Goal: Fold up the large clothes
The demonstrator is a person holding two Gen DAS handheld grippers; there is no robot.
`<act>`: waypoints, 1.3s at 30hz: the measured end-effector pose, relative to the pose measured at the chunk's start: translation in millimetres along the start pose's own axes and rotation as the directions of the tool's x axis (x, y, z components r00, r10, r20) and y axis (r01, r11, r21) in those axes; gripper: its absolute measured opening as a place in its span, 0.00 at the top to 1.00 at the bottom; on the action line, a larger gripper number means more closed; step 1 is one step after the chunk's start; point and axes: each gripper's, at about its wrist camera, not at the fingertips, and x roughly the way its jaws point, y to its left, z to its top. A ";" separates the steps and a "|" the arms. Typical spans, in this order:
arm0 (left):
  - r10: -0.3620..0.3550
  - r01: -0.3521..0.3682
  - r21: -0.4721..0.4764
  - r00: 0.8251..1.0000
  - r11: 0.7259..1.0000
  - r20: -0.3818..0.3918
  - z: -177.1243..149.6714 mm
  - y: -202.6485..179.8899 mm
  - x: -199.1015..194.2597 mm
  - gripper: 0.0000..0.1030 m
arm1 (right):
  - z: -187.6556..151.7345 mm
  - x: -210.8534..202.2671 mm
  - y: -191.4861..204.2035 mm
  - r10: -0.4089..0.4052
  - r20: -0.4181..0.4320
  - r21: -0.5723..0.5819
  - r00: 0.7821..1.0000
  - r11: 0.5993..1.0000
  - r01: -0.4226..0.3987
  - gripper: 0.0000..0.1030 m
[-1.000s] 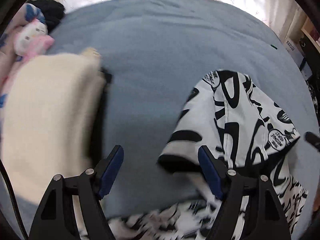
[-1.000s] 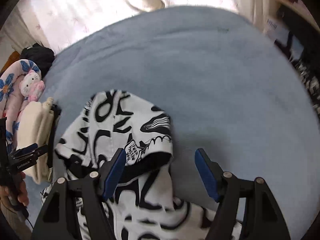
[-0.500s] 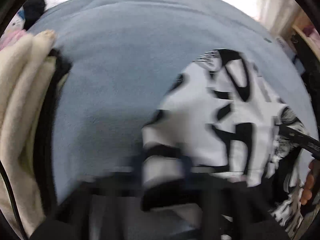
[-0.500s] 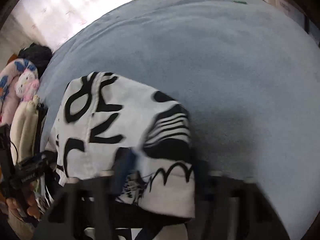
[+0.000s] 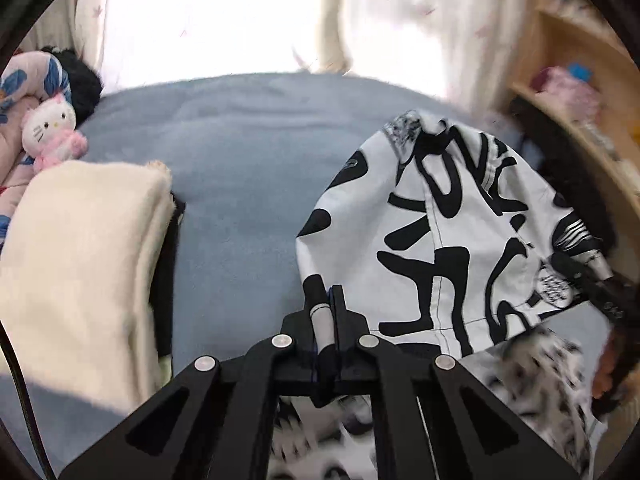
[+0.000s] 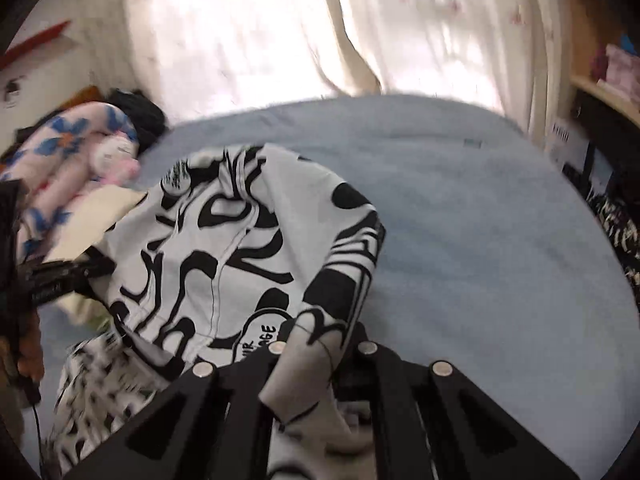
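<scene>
Left wrist view: your jaws were clamped on an edge of the black-and-white printed garment (image 5: 452,232); a second earlier they stood wide apart with the cloth lying on the blue bedcover (image 5: 248,168). The left gripper (image 5: 326,300) had lifted that edge clear of the cover, so the panel hung stretched toward your right gripper (image 5: 592,280) at the frame's right margin. Judged from this, the grasp was complete and the fold-over could begin. Count here: one printed garment, one folded cream garment (image 5: 80,264) to the left, one plush toy (image 5: 50,130).

Right wrist view: your jaws were likewise clenched on the garment's (image 6: 240,248) edge, where before they were open above it. The right gripper (image 6: 316,344) held the fabric raised above the bedcover (image 6: 480,240), the rest trailing below, blurred. Count here: one printed garment, two grippers, the left gripper (image 6: 60,276) at the far side, one plush toy (image 6: 114,158).
</scene>
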 end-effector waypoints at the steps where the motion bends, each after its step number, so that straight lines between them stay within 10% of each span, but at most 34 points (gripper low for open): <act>1: -0.023 0.022 0.020 0.999 1.000 0.025 -14.4 -1.4 -20.6 0.96 | -11.2 -17.0 2.6 -0.004 0.015 -0.014 1.000 1.000 0.005 0.91; 6: -0.085 0.090 0.078 0.994 0.993 -0.067 -101.8 -1.6 -78.7 0.89 | -86.0 -83.4 16.7 -0.075 -0.065 -0.072 0.995 0.995 0.070 0.59; 10: -0.084 0.094 0.037 0.973 0.995 -0.213 -168.7 8.3 -98.9 0.89 | -129.8 -122.8 23.6 -0.060 -0.174 -0.034 0.983 0.998 0.055 0.59; 16: -0.211 0.183 -0.117 0.929 0.976 -0.303 -230.4 13.1 -142.6 0.66 | -169.5 -169.4 33.1 0.141 -0.265 0.214 0.954 0.973 -0.084 0.37; 21: -0.319 0.268 -0.220 0.916 0.938 -0.244 -225.1 1.6 -167.7 0.38 | -183.1 -175.5 44.3 0.313 -0.225 0.429 0.923 0.882 -0.194 0.32; 36: -0.537 0.339 -0.589 0.820 0.734 -0.197 -182.4 26.9 -39.9 0.36 | -182.8 -45.3 15.4 0.409 -0.207 0.706 0.889 0.692 -0.154 0.30; 39: -0.532 0.332 -0.585 0.820 0.740 -0.208 -173.3 21.7 -20.5 0.36 | -177.8 -31.6 15.8 0.387 -0.202 0.687 0.900 0.710 -0.151 0.30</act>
